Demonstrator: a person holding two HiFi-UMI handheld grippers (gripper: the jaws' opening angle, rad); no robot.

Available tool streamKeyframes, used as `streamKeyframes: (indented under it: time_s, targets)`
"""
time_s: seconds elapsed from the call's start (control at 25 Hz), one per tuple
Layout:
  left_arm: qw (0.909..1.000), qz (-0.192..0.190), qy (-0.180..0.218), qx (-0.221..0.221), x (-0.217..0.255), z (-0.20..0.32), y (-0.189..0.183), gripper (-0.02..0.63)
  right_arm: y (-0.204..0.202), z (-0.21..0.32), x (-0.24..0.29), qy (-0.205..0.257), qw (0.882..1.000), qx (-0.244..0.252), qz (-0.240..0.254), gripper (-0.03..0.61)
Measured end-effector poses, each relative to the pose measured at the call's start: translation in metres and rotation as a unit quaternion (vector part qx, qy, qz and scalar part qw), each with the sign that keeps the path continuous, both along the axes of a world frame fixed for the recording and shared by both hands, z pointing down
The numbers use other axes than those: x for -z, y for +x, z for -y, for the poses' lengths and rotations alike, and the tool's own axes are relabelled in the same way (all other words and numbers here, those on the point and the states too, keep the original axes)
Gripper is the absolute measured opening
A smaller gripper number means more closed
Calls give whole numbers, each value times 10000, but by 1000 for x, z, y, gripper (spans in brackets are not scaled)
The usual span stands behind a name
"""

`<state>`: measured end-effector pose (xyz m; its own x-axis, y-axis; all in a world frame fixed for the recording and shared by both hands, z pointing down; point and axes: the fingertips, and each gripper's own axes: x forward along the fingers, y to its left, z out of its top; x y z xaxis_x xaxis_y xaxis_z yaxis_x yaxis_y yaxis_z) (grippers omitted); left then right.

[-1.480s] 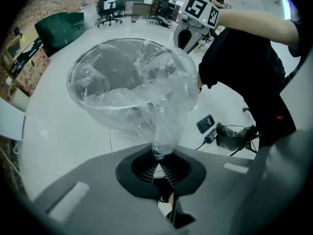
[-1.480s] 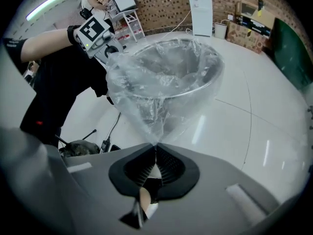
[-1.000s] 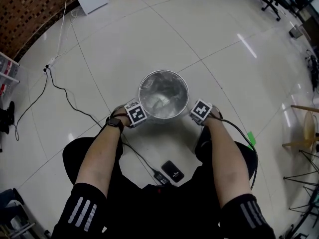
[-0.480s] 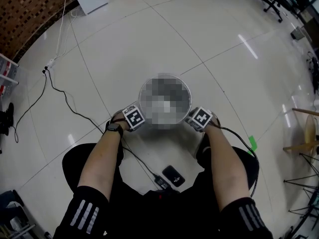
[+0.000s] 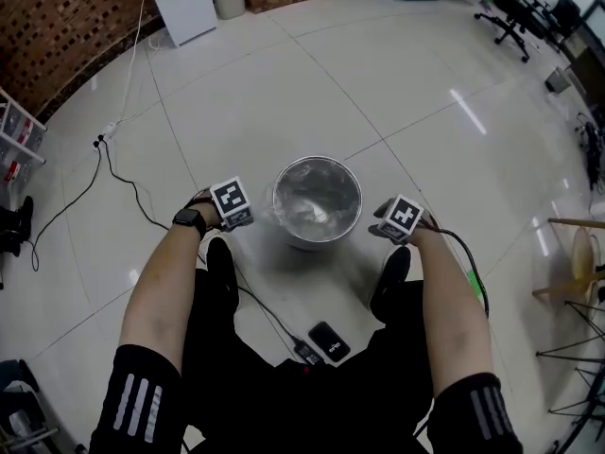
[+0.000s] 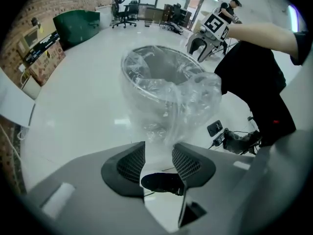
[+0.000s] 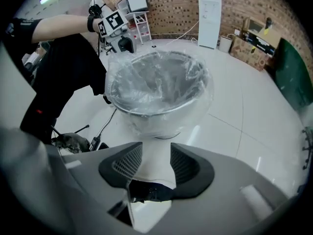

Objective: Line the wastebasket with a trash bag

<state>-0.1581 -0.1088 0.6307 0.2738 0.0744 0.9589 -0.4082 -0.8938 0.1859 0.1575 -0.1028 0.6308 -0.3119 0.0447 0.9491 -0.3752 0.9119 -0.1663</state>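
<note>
Spreading, both claws had just been opening, nothing between the jaws. L gripper and R gripper hung either side of the wastebasket, not touching it. Trash bag lined it, edge draped over the rim, on the tile floor.

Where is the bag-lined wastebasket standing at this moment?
In the head view the wastebasket stands at centre on the white tiled floor, just ahead of the person's left shoe and right shoe.
</note>
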Motion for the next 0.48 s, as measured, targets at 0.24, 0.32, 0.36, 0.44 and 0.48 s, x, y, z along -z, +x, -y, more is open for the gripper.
streamKeyframes:
  time_s: [0.24, 0.32, 0.36, 0.44, 0.48]
  targets:
    - [9990, 162, 261, 324, 24, 8, -16, 166, -23, 33, 62, 791, 9954, 497, 190, 190]
    - [9993, 221, 114, 284, 26, 1, -14, 166, -49, 43, 85, 1124, 9904, 735, 329, 190]
    - [9995, 212, 106, 208, 27, -1, -10, 166, -64, 45, 94, 1235, 9878, 861, 411, 192]
    - [9997, 134, 178, 77, 32, -2, 1, 166, -93, 46, 105, 1305, 9843, 1038, 584, 204]
    - [9997, 104, 204, 40, 33, -3, 8, 166, -106, 45, 105, 1265, 9836, 1098, 663, 226]
